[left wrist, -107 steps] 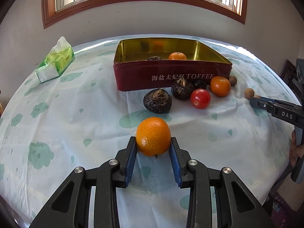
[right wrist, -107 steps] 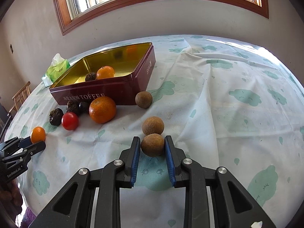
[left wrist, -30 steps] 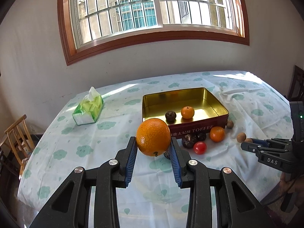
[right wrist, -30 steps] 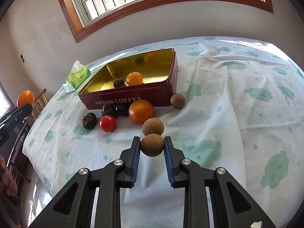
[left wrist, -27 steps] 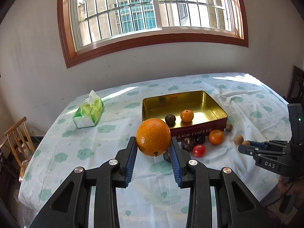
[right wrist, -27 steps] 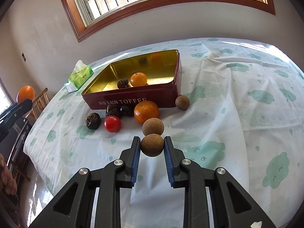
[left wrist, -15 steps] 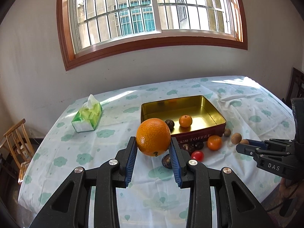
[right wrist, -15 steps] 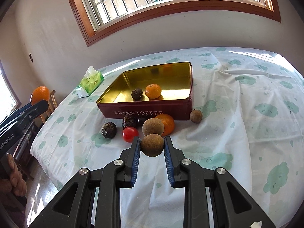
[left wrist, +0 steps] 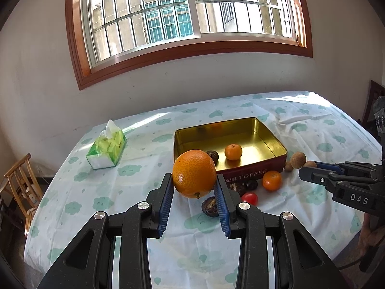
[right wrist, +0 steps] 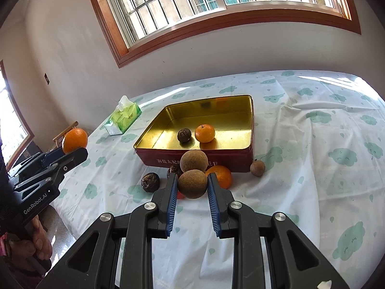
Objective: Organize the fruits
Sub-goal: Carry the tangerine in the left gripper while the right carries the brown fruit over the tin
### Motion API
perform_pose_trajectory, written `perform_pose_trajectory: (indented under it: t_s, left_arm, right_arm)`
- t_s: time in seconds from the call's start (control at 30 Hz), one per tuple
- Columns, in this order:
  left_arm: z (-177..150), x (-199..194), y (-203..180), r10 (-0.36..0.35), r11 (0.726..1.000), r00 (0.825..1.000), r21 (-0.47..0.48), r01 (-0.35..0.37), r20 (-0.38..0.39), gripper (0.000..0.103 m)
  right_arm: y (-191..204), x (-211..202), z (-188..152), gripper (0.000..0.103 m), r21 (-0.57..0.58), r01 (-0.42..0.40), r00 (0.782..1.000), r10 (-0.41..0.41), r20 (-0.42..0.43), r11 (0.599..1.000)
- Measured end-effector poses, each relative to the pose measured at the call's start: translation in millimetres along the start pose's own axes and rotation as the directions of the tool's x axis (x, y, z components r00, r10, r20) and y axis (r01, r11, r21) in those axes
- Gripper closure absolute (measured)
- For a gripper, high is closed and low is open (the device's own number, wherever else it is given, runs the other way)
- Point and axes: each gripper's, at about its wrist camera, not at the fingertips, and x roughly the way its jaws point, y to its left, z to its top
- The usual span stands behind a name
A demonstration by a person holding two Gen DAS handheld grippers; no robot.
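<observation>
So rn our left gripper (left wrist: 194, 193) has its jaws clamped on the big orange (left wrist: 194, 174), held up in the air above the worktop (left wrist: 134, 192), short of the toffee tin (left wrist: 255, 168). Our right gripper (right wrist: 192, 192) is pinching a brown longan (right wrist: 192, 184) w/ jaws tight, also off the cloth. Tin already has a small tangerine (left wrist: 233, 151) + a dark wrinkly fruit (left wrist: 213, 155) inside; other fruits sit just in front of it.

Sunlit barred window (left wrist: 190, 19) in a brown frame at twelve o'clock on the white wall (left wrist: 36, 72); wooden chair (left wrist: 18, 180) at nine.
</observation>
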Motion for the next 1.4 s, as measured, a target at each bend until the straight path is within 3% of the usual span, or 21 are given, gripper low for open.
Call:
perform_pose_trajectory:
  t_s: [0.47, 0.87, 1.4]
  left_arm:
    - [0, 25, -2, -0.001, 1.0, 0.999, 0.006, 0.001, -0.039, 0.068]
    - [7, 72, 8, -0.005, 1.0, 0.996, -0.005, 0.005, -0.089, 0.068]
    - [47, 144, 14, -0.019, 1.0, 0.994, 0.007, 0.02, -0.11, 0.068]
  right_arm:
    - [5, 13, 20, 0.079, -0.015, -0.025, 1.0, 0.025, 0.014, 1.0]
    - [-1, 44, 41, 0.079, -0.028, -0.014, 1.0, 0.014, 0.003, 1.0]
    - [-16, 97, 67, 0.079, -0.063, 0.022, 0.999, -0.025, -0.035, 0.998]
